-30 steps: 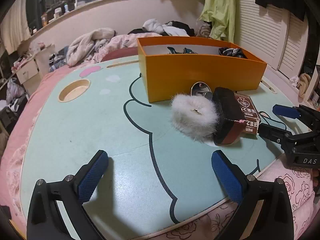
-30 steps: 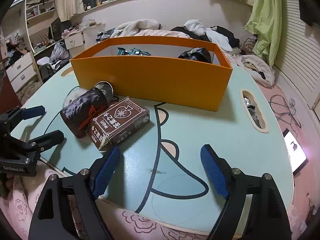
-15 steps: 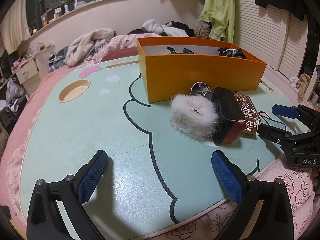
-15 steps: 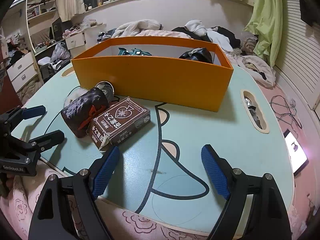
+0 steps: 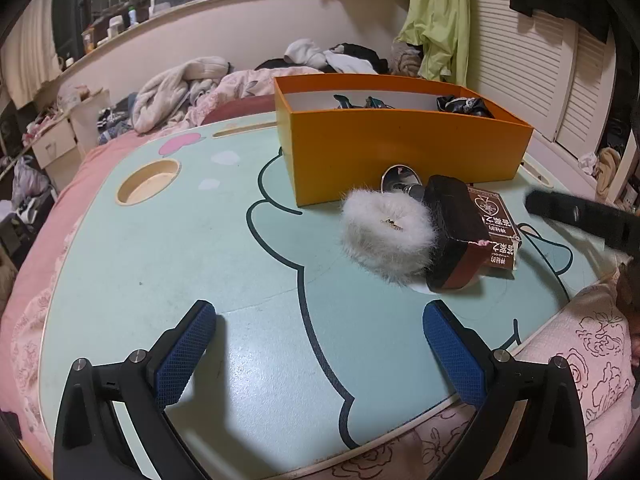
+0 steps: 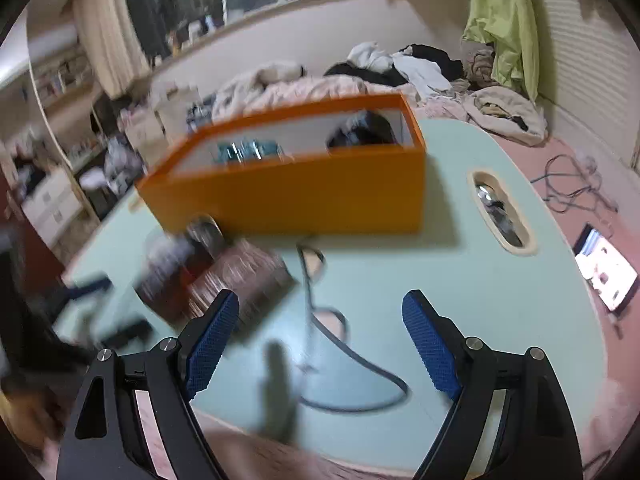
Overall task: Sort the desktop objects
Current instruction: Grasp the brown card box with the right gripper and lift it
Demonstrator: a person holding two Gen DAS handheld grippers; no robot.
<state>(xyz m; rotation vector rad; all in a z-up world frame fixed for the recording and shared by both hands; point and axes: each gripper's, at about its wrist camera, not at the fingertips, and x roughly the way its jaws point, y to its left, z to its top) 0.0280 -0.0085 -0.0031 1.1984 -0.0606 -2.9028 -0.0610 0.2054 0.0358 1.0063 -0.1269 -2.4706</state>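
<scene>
An orange box (image 5: 404, 152) stands on the mint-green table (image 5: 160, 248) with dark and teal items inside. In front of it lie a white fluffy ball (image 5: 386, 236), a black-and-red pouch (image 5: 454, 240), a brown card box (image 5: 496, 224) and a small round metal mirror (image 5: 400, 178). My left gripper (image 5: 318, 344) is open over the bare near part of the table. My right gripper (image 6: 320, 338) is open too, tilted, its left fingertip close to the blurred card box (image 6: 240, 280); nothing sits between its fingers. It shows as a dark blur at the right edge (image 5: 580, 216) of the left wrist view.
A round cup recess (image 5: 148, 180) lies at the table's left, a slot with metal bits (image 6: 500, 212) at its right. Rumpled clothes and bedding (image 5: 192, 88) lie behind the box. A lit phone (image 6: 606, 274) and cables lie on the pink bed cover to the right.
The right wrist view has rolled and blurred, the orange box now slants in it, and the card box lies nearer the left finger. The left wrist view is unchanged apart from the blurred right gripper.
</scene>
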